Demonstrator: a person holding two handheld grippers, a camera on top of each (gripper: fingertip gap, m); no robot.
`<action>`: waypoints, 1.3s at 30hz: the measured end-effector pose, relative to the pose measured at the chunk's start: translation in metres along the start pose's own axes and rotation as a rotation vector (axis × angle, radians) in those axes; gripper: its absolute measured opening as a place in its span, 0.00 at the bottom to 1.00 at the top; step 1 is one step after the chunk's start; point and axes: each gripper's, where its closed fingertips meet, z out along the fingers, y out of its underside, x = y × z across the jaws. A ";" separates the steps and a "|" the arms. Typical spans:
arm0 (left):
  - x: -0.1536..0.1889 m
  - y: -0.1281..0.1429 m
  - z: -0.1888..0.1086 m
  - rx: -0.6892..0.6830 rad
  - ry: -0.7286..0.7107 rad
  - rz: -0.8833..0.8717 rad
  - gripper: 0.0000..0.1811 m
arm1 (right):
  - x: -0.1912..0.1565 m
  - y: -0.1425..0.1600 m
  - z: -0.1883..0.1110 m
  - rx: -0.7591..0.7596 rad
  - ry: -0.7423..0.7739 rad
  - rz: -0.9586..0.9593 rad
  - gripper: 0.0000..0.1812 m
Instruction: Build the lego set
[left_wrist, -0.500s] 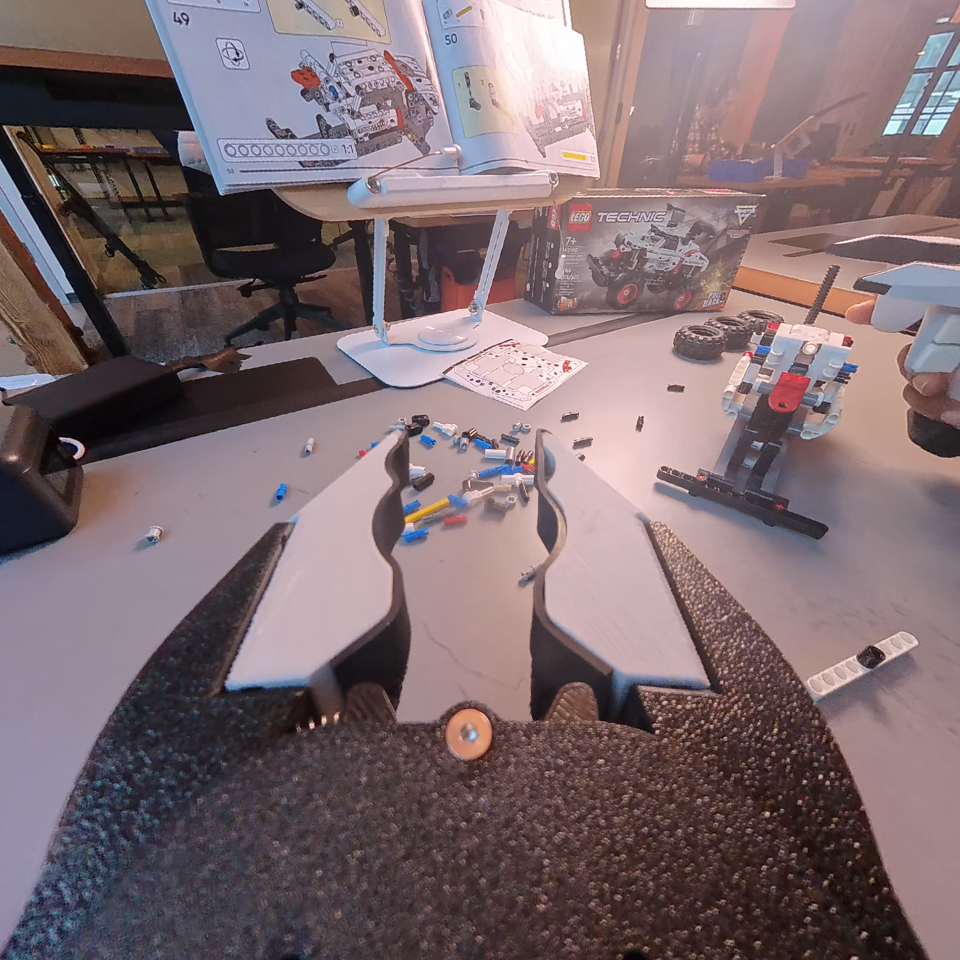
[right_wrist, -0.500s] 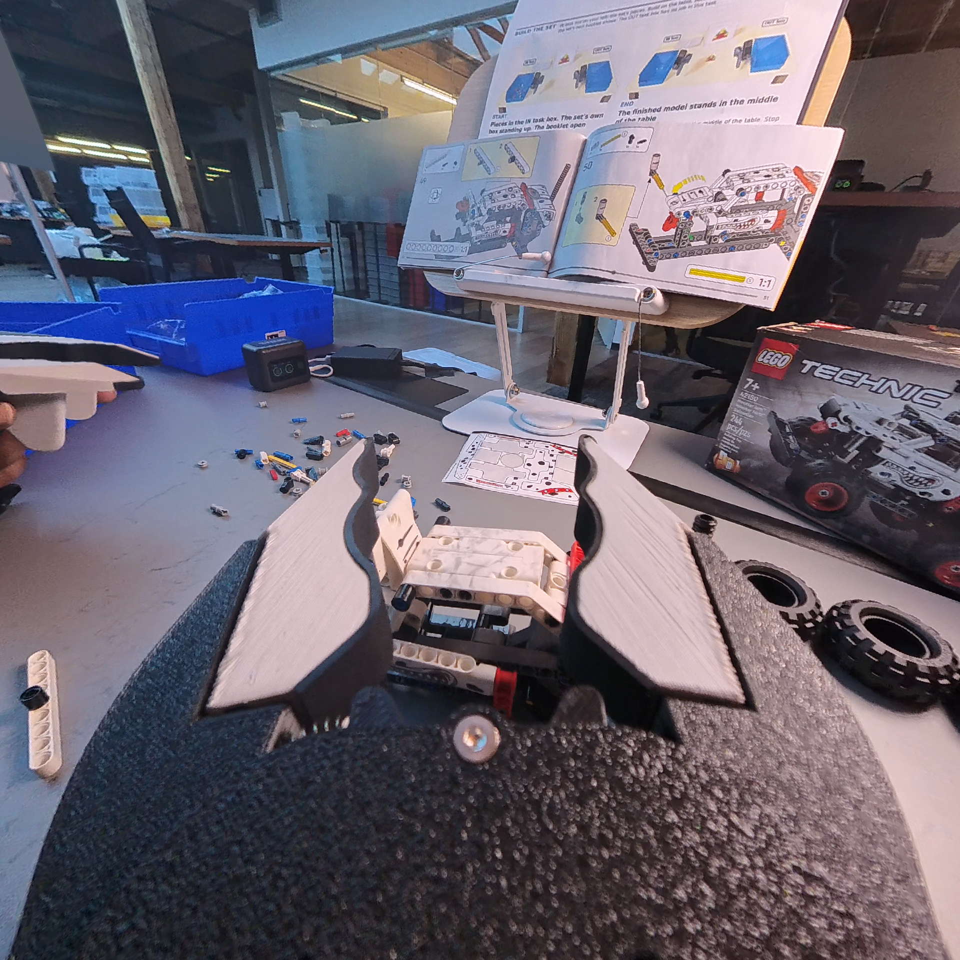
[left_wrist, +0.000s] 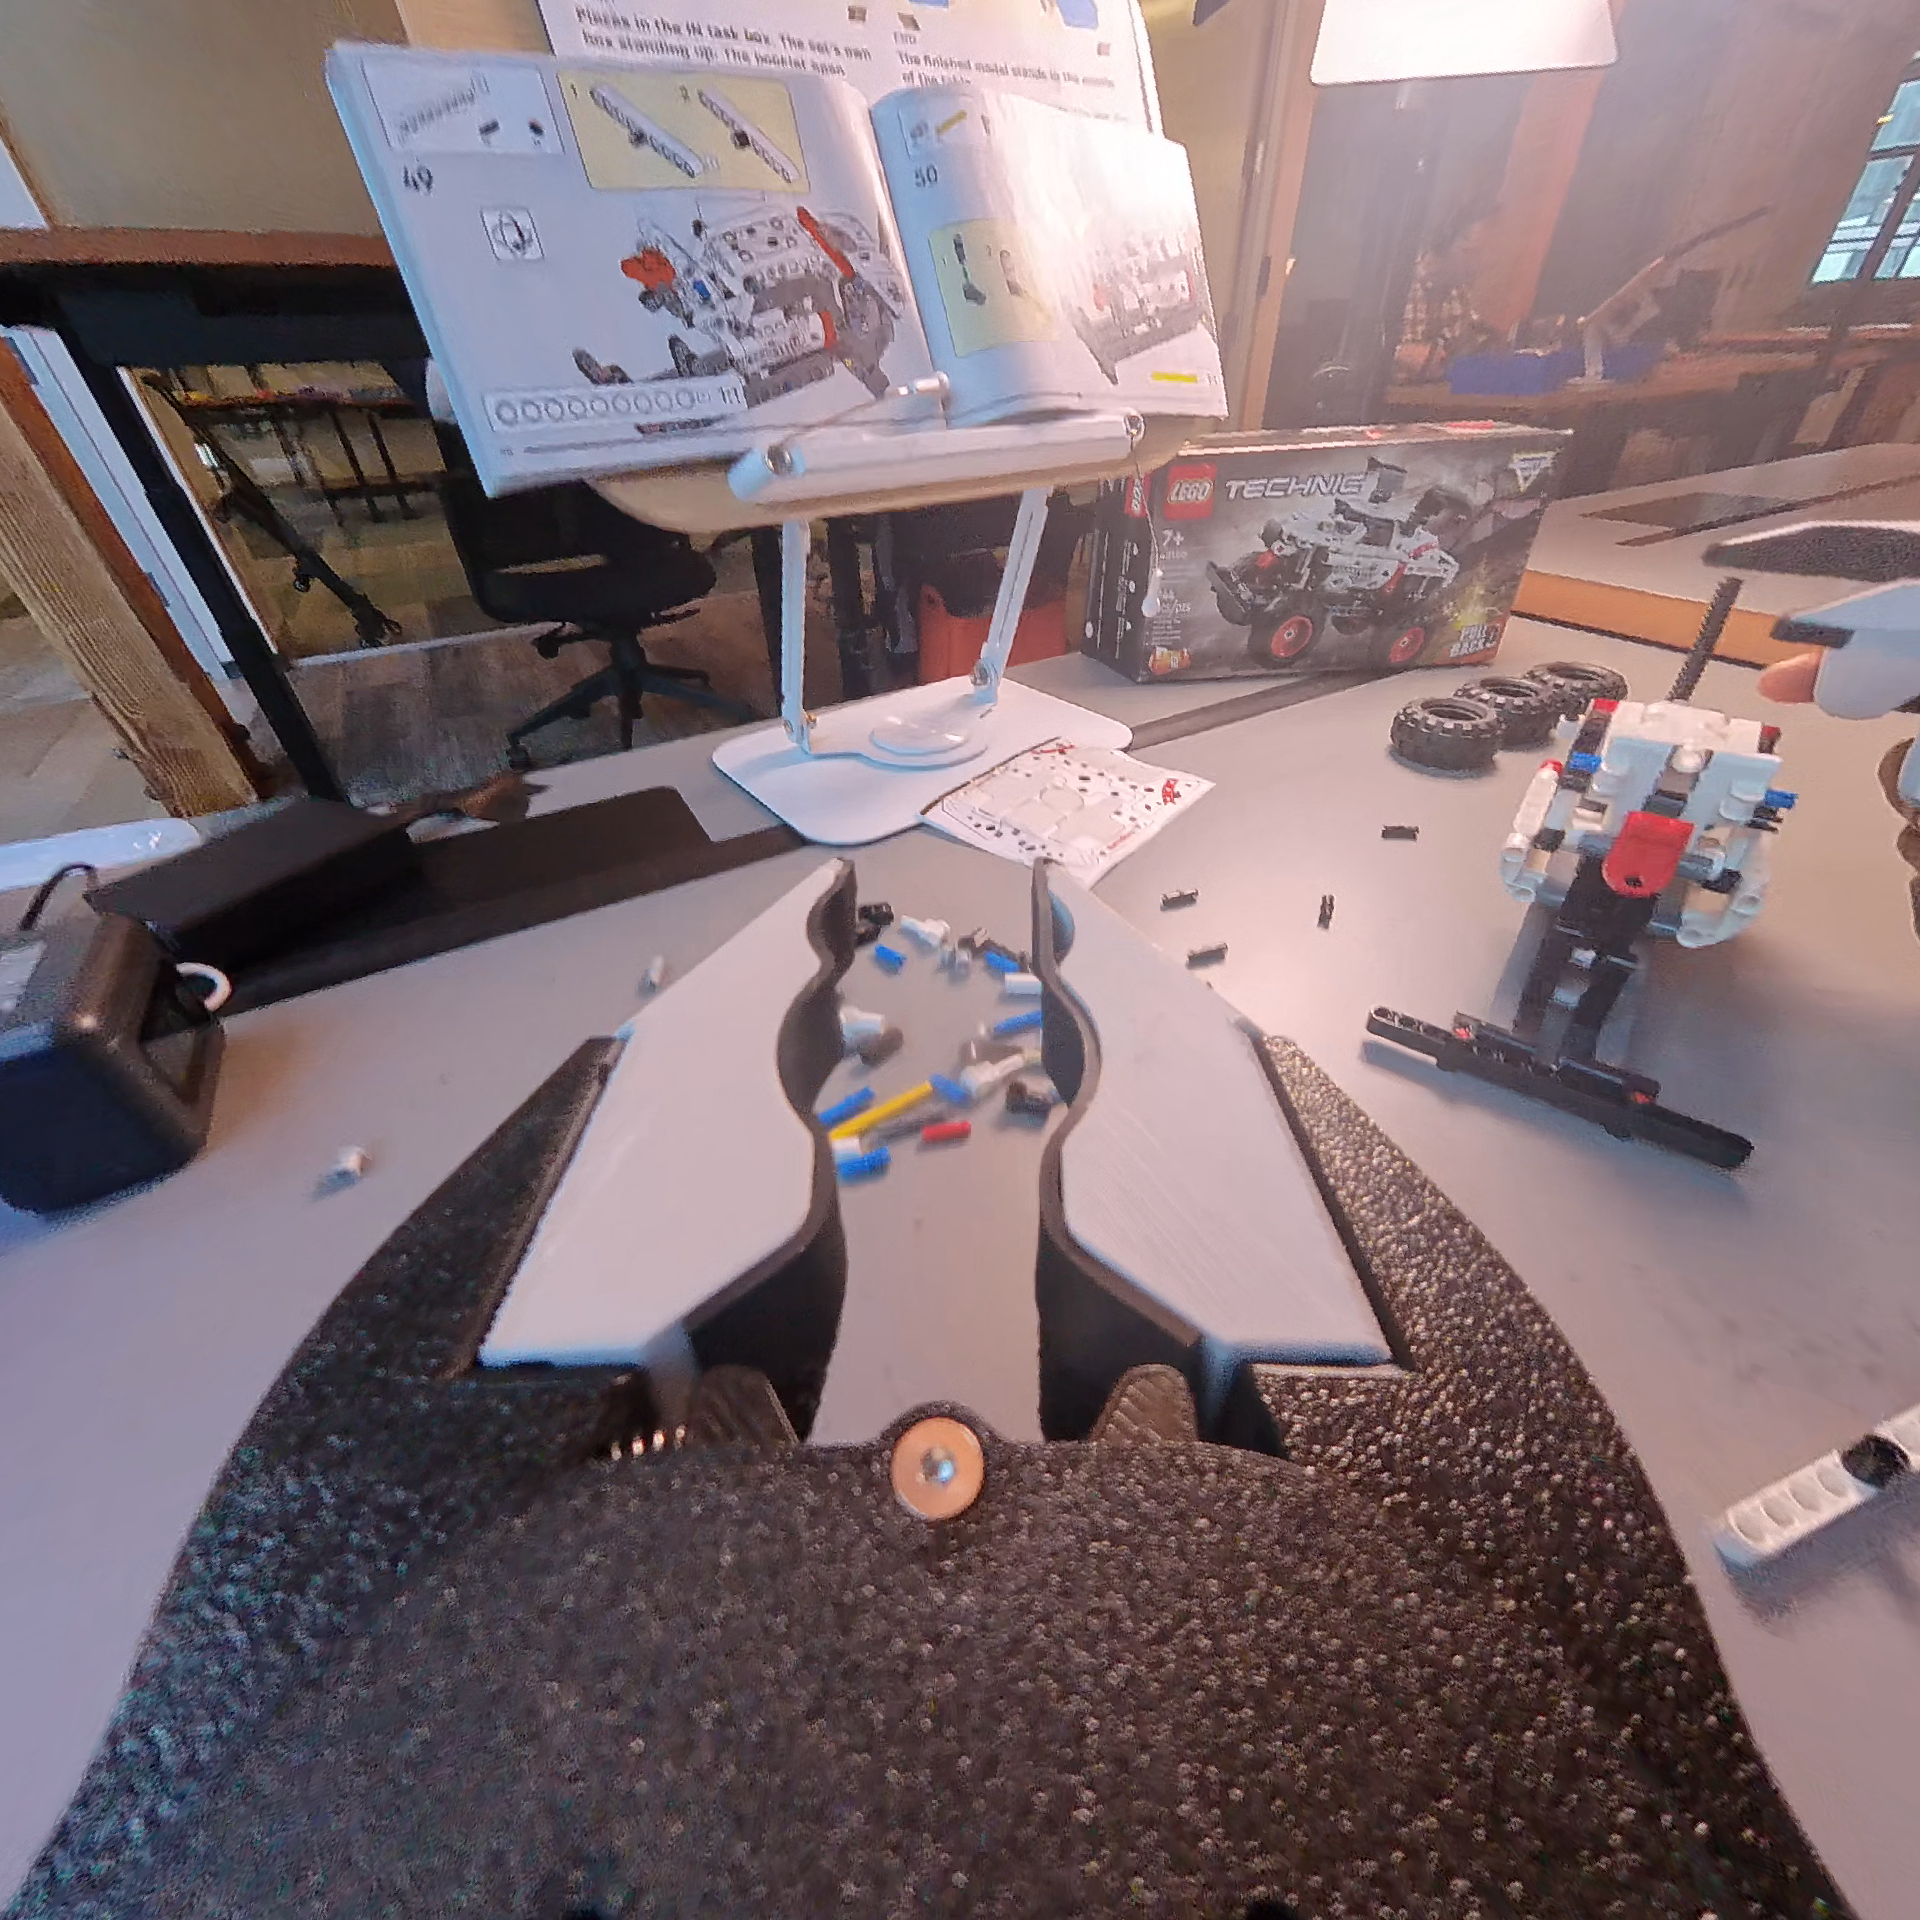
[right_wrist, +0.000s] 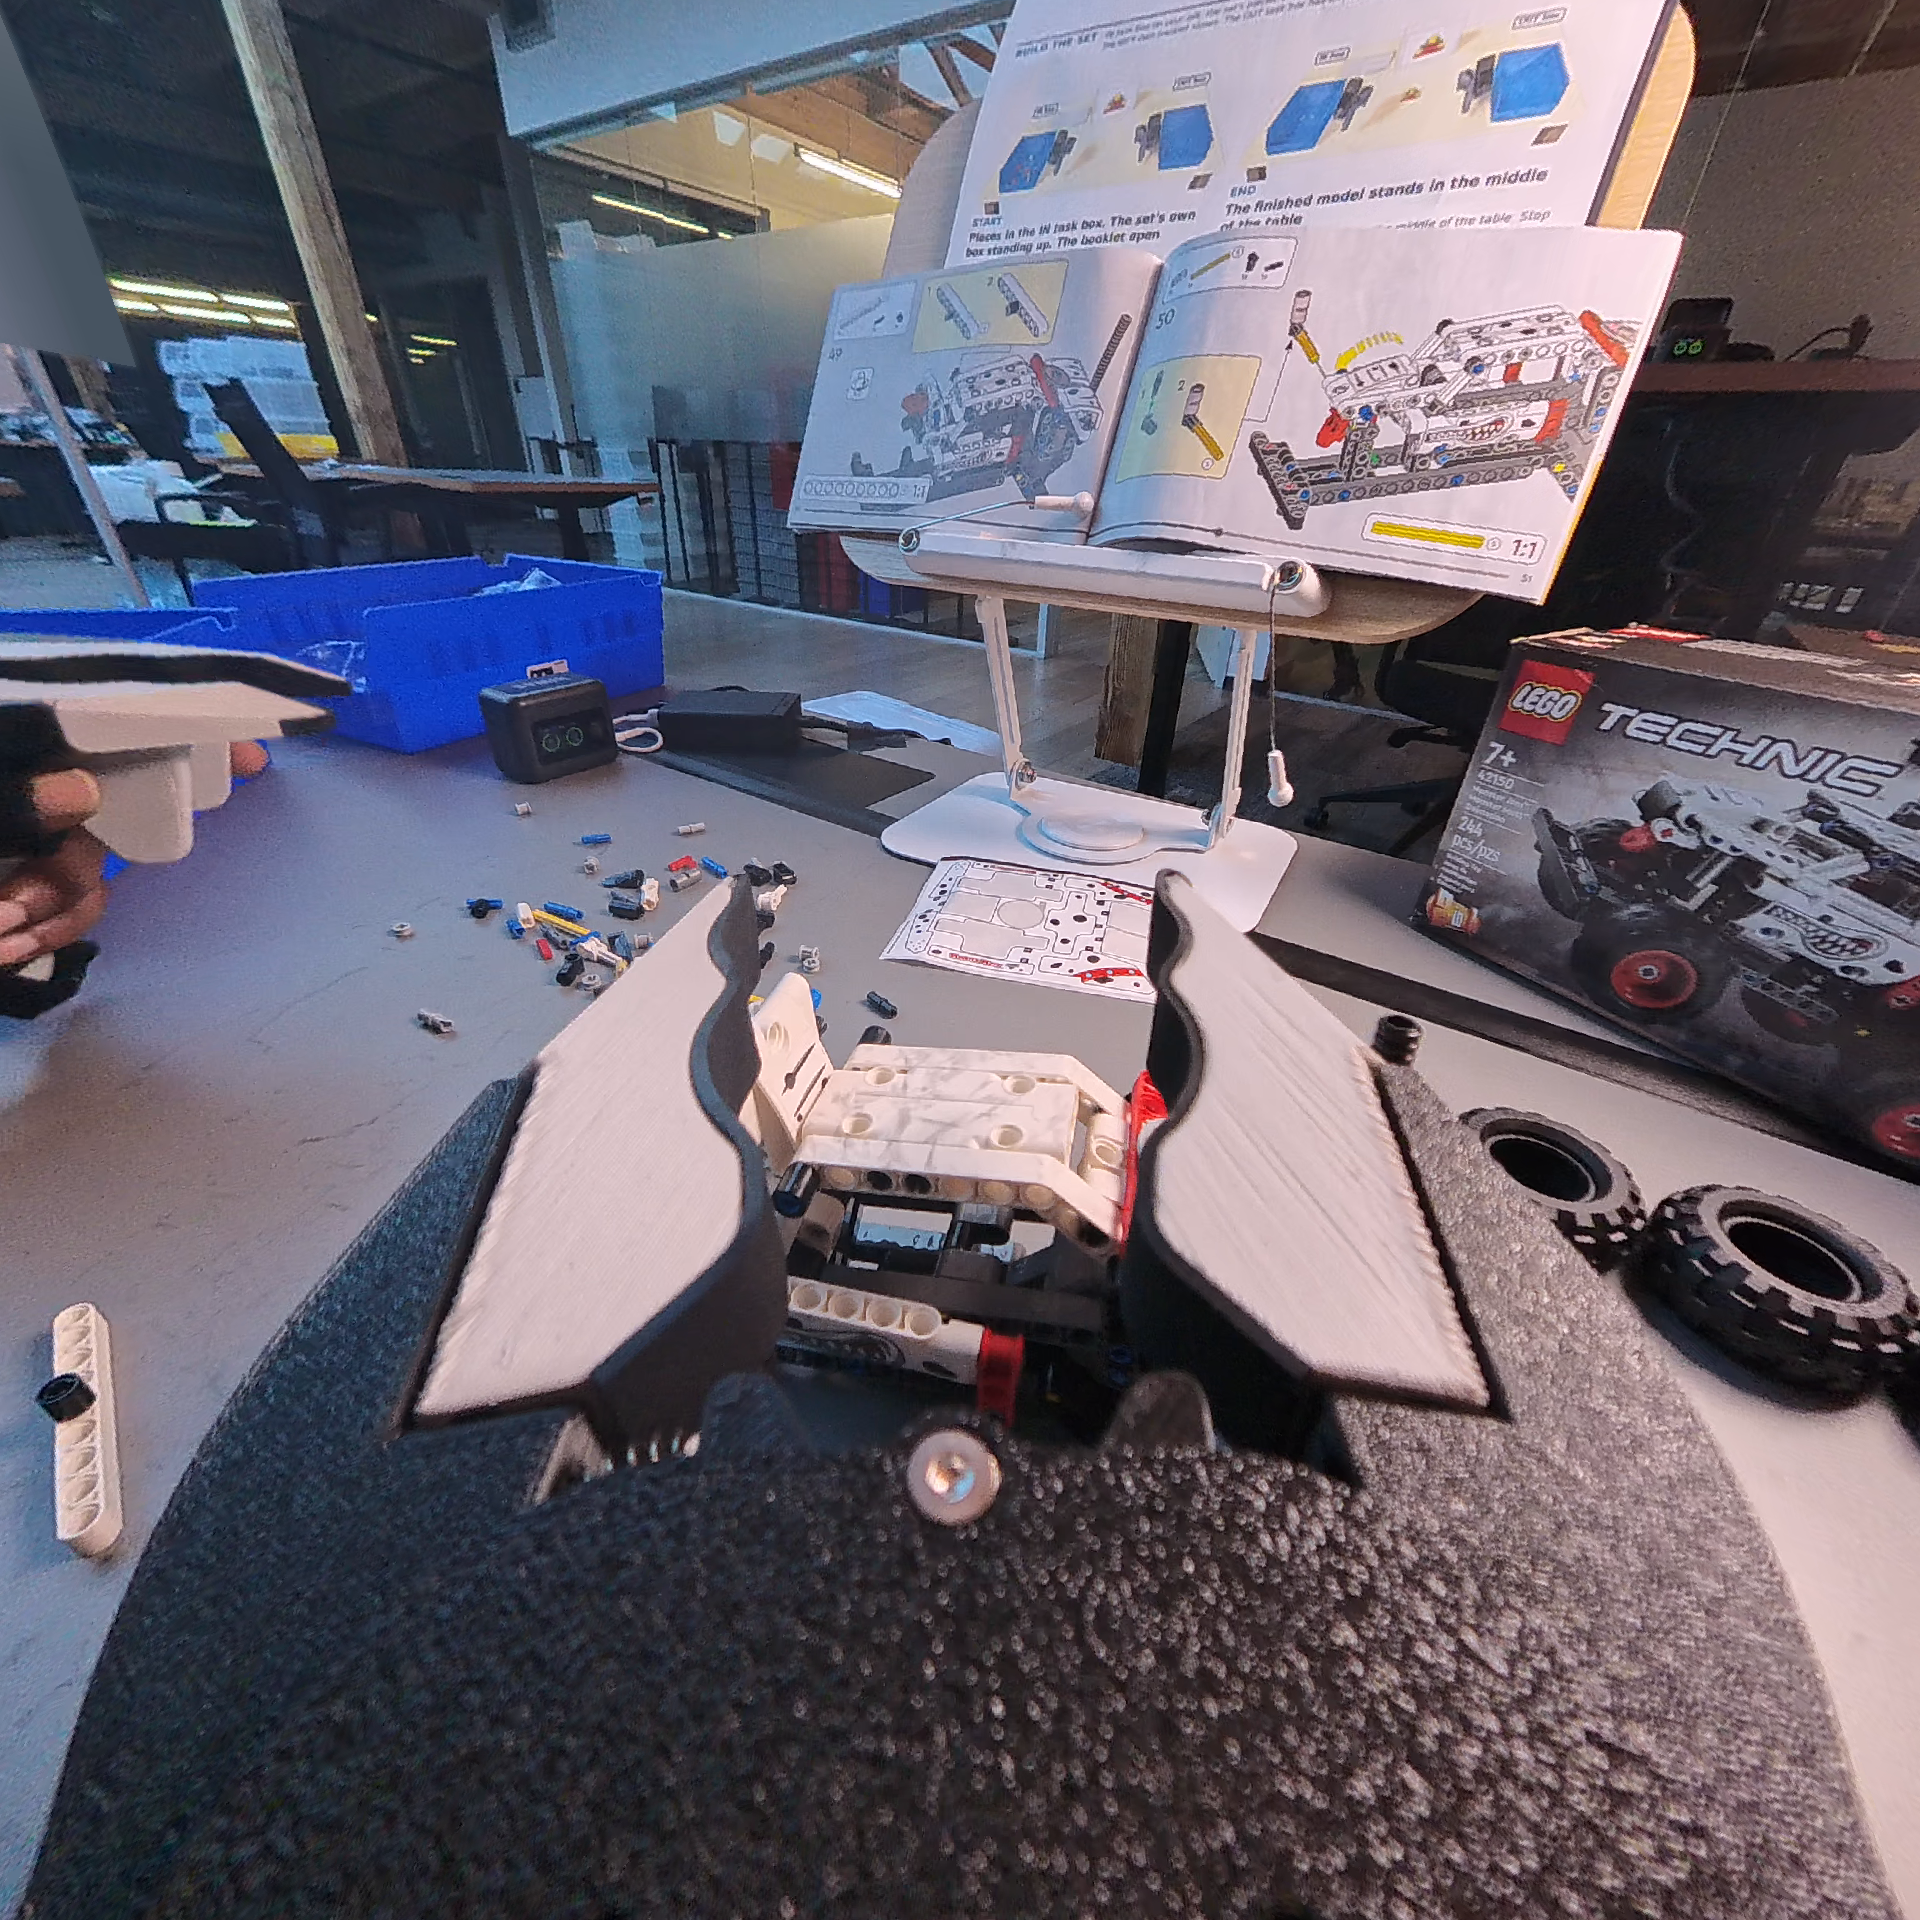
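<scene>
We are holding the left gripper (left_wrist: 940, 914) released, its jaws hanging apart over the loose pins (left_wrist: 914, 1049) on the table (left_wrist: 1351, 1299). Our right gripper (right_wrist: 951, 914) is standing spread around the model (right_wrist: 956, 1153), though we cannot tell if it is gripping. From the left, the model is sitting at two o'clock, tyres (left_wrist: 1496, 712) beyond it.

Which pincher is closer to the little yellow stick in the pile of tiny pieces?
Left. The left gripper hangs right over the yellow stick, fingers either side. The right gripper is off by the truck model.
</scene>
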 end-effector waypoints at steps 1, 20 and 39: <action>-0.002 -0.009 0.005 0.017 -0.012 0.018 0.17 | 0.000 0.001 0.000 -0.002 0.001 0.000 0.41; -0.090 -0.106 0.219 0.056 -0.167 0.058 0.33 | 0.009 -0.002 0.001 -0.012 0.041 -0.073 0.39; -0.041 -0.068 0.277 -0.317 0.170 0.392 0.07 | 0.086 -0.082 0.245 -0.224 0.085 -0.387 0.39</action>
